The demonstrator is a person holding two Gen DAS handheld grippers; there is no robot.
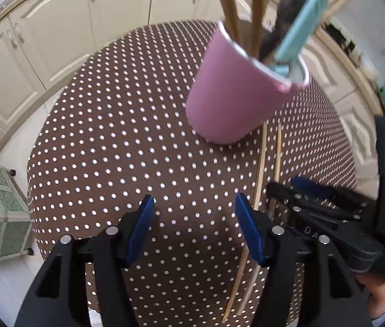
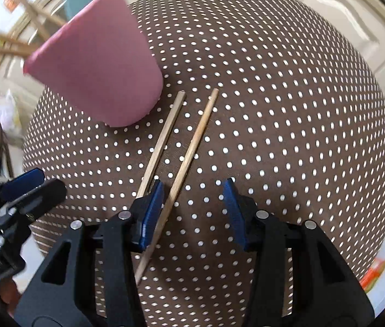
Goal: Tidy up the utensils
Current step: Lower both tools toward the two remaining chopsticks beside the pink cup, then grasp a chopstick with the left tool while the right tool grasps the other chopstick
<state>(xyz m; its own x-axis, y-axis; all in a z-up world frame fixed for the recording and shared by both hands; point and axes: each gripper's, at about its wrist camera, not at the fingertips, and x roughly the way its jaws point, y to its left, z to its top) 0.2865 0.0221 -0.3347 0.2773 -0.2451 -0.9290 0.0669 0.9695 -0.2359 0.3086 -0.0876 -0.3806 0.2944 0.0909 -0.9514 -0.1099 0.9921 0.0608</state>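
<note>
A: So, where are the utensils to be found?

B: Two loose chopsticks [image 2: 177, 160] are laid side by side on the dotted counter [image 2: 287, 136], just beside the foot of the pink holder [image 2: 97, 65]. Other wooden sticks and a pale blue handle [image 1: 301, 24] are already stood upright in that holder, so it is judged to be the place where everything is meant to be gathered.

A: How are the tongs set?

B: The right tongs [image 2: 193, 209] are pointed steeply down over the thin ends of the pair, jaws apart. One chopstick is seen between the blue pads, close to the left one, though contact cannot be told; the other passes outside and behind that pad. Nothing is clamped yet. The left tongs [image 1: 195, 226] are held wide apart over bare cloth, with nothing between them, presumably kept ready to steady the holder.

A: What stands in the way?

B: The two tongs are crowded close together, and the second chopstick lies near enough to be nudged when the first is pinched. The holder is full and close by, so it could be knocked. Cream cabinet doors [image 1: 56, 41] are seen beyond the counter, well apart.
</note>
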